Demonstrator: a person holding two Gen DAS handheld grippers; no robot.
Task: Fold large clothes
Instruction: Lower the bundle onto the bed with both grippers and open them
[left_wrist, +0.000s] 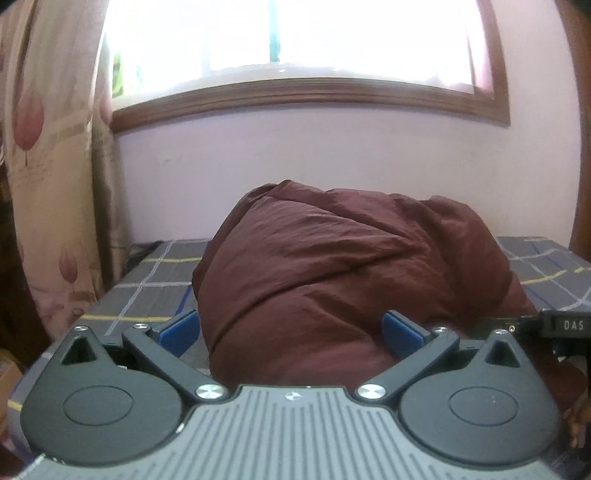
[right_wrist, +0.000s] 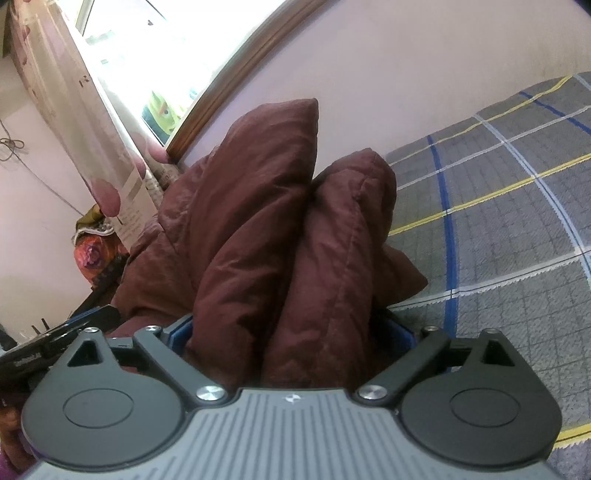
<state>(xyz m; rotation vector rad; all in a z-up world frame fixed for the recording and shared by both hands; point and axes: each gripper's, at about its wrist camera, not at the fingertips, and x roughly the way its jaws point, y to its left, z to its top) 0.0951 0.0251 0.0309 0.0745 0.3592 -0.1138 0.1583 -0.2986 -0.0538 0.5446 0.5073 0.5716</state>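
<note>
The puffy maroon jacket lies bunched on the checked bed, between both grippers' wide-spread fingers, left and right; soft, light, slippery, best pinched at a seam

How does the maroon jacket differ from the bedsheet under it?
The maroon padded jacket is of one plain colour; the bedsheet is grey with white, yellow and blue check lines. The jacket is bunched up in puffy folds; the bedsheet lies flat. Both are fabric.
</note>
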